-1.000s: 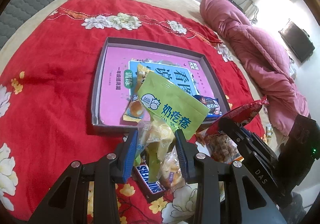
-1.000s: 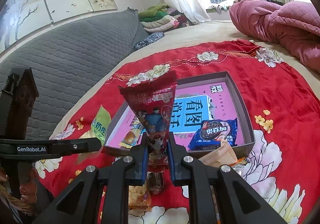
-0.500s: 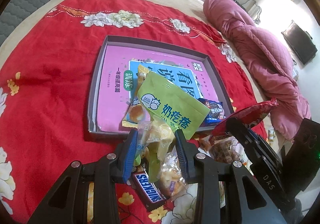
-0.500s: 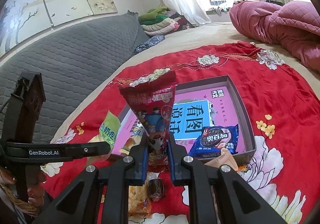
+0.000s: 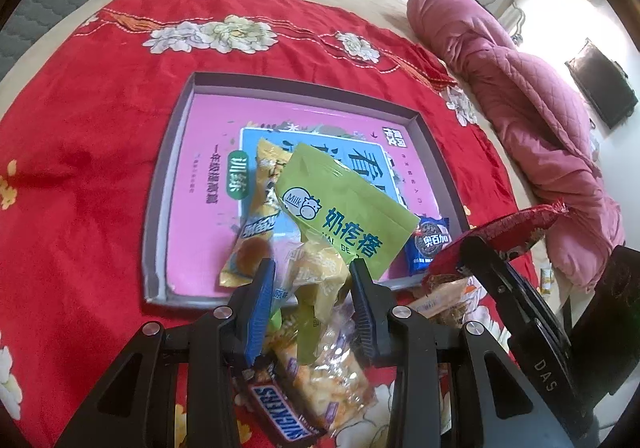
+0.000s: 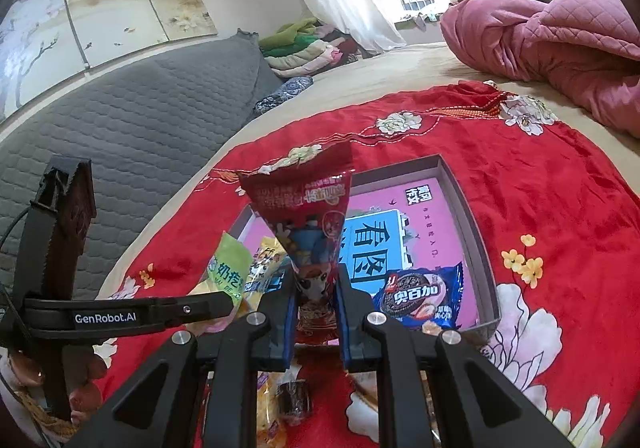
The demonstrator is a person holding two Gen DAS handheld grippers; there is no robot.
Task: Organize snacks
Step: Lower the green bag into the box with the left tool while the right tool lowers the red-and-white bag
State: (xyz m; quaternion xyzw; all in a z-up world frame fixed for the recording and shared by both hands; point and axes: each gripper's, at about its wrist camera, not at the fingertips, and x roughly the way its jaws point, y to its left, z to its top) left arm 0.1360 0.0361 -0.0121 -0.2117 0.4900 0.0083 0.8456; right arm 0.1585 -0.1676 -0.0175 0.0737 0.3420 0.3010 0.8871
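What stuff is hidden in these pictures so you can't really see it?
- Left wrist view: the tray's printed picture, covered by the green bag.
- Left wrist view: the Snickers bar, cut off at the bottom edge.
- Right wrist view: the small dark sweet, half hidden behind the right hand-held gripper.

You are seeing a glossy plastic green snack bag (image 5: 344, 207), a plush red blanket (image 5: 80, 167) and a matt cardboard tray (image 5: 160, 207).

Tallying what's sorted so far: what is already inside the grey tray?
Inside the grey tray lie a yellow cake packet and a blue Oreo packet on a pink booklet. The held green milk-snack bag hides part of the floor.
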